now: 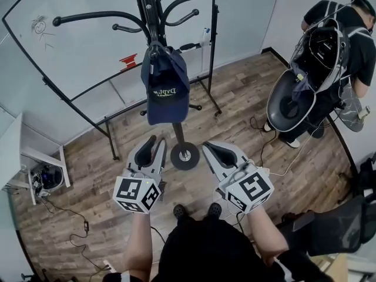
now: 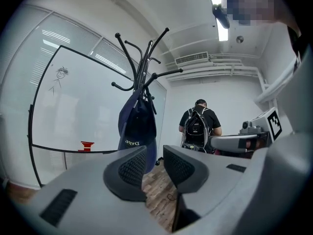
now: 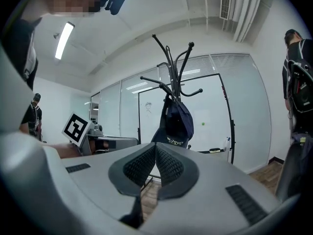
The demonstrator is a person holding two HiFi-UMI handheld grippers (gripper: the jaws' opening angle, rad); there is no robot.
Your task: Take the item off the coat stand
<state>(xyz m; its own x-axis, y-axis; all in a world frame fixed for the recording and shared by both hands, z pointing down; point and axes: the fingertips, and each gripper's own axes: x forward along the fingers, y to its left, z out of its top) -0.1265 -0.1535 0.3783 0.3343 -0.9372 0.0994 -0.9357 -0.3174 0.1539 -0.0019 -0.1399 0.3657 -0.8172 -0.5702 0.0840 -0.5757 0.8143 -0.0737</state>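
A dark navy cap (image 1: 165, 90) hangs by its back from a hook of the black coat stand (image 1: 154, 10), brim pointing down. The stand's round base (image 1: 185, 155) rests on the wood floor between my two grippers. My left gripper (image 1: 154, 141) is held below and short of the cap, open, with nothing between its jaws. In the left gripper view, the cap (image 2: 138, 126) shows beyond the left gripper (image 2: 154, 153). My right gripper (image 1: 214, 147) is to the right of the base, shut and empty. In the right gripper view, the cap (image 3: 176, 124) hangs above the right gripper (image 3: 155, 148).
A whiteboard (image 1: 88, 46) on a black rolling frame stands just behind the stand. A person wearing a backpack (image 1: 329, 46) is at the far right. A white shelf unit (image 1: 29, 157) is at the left, a black chair (image 1: 335, 228) at the lower right, and cables lie on the floor.
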